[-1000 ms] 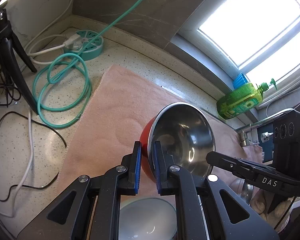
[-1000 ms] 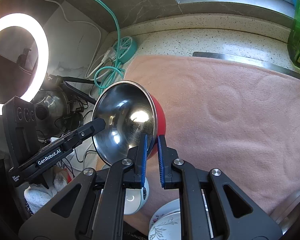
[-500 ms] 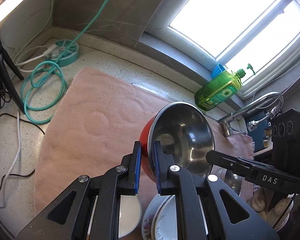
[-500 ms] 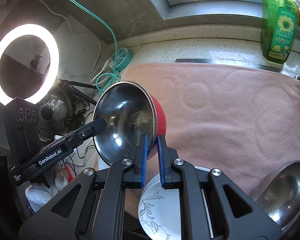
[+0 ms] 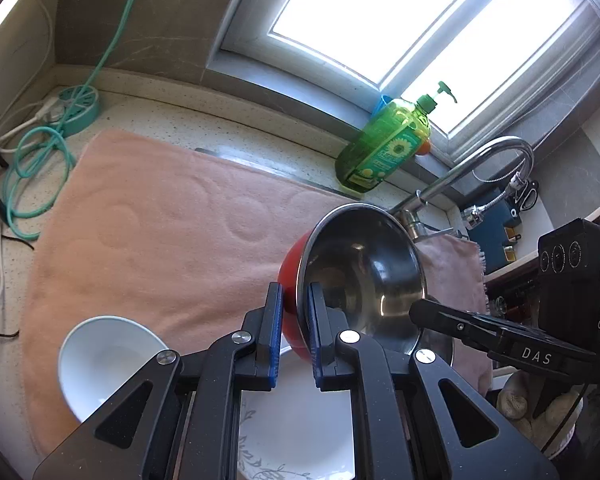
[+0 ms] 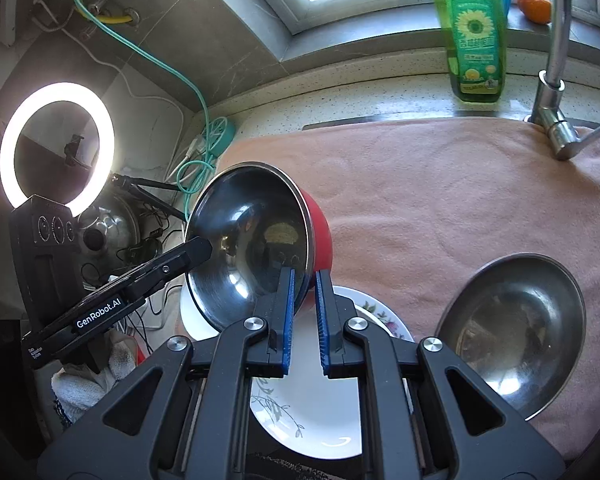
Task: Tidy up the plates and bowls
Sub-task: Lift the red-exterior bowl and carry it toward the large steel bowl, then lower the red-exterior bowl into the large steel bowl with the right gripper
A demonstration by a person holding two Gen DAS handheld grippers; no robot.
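— Two grippers share one bowl, as we see it: the red bowl with its steel inside hangs tilted in the air above the pink mat, its rim pinched at opposite sides. Our left gripper is clenched on the rim, one blue pad on the red outside, the other on the steel inside. Our right gripper grips the far side of the rim the same way.

— What lies under it?

— Just beneath the bowl we see a white plate with a leaf pattern, with a flower-edged plate under it. From the left wrist we see a white bowl on the near edge of the mat, left of the plates; the right wrist shows only a white sliver there, behind the red bowl.

— And what does the right wrist alone give us?

— We get a steel bowl resting on the mat to the right of the plates, plain and whole; the left wrist shows barely an edge of it. We also get a lit ring light on the left and an orange on the sill.

— Both views?

— We find the green soap bottle by the window and the tap beside it in each.
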